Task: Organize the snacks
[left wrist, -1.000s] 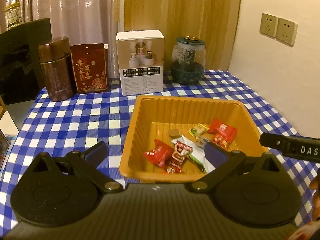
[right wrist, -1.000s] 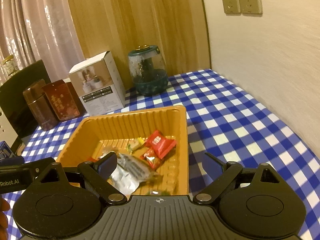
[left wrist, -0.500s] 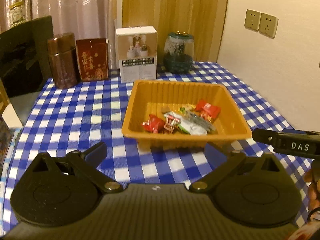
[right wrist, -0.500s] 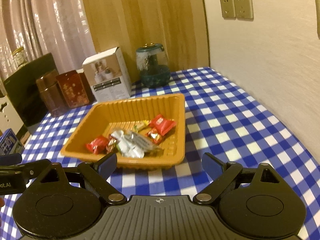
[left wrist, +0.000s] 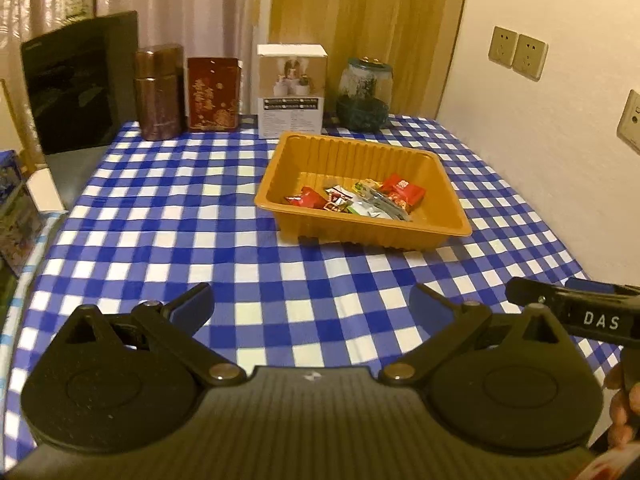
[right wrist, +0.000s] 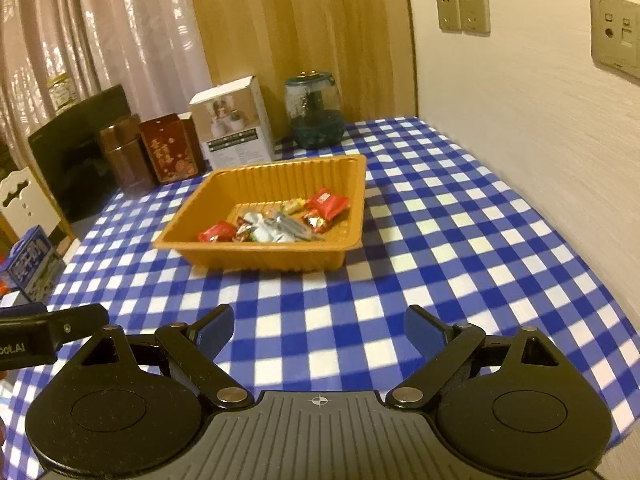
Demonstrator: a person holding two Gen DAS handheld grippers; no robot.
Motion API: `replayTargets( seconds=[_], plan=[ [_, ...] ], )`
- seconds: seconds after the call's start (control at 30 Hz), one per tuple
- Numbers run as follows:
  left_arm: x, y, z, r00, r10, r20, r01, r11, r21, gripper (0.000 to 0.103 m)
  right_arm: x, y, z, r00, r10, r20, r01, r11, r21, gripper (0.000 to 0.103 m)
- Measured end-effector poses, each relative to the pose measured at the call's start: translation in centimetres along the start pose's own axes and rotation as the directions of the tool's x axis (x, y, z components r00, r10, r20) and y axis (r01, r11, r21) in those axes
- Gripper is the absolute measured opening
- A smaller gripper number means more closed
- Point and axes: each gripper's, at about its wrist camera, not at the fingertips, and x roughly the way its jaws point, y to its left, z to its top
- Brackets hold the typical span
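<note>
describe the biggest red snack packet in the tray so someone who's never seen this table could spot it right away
Find the orange plastic tray on the blue and white checked tablecloth, in front of the white box. Its snacks are piled on the tray floor. The red packet with a white label lies at the right end of that pile; it is larger than the smaller red packet at the left end.

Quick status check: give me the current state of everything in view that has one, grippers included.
Left gripper: open, empty.
Right gripper: open, empty.
Orange tray: upright on the tablecloth, holding snacks.
Snacks: wrapped, piled in the tray.
White box: upright, closed.
Glass jar: upright, lid on.
Brown canister: upright, closed.
</note>
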Motion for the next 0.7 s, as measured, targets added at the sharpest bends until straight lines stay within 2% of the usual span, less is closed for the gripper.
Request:
replayTargets(
  seconds=[0.2, 0.7],
  plan=[
    [-3.9, -0.7, -0.8, 0.999, 0.035, 0.01, -0.035, 0.999, -0.012, 0.103, -3.8, 1.1, -0.5, 1.0, 0.006, 0.009, -0.005, 0.999, -0.036, 0.091],
    [-11.7, -2.8, -2.2, 0.996, 0.058, 0.073, -0.06, 0.998, 0.019, 0.103, -11.2, 1.8, -2.6, 0.999, 0.004, 0.045, -0.001, 0.997, -0.071, 0.091]
  ],
)
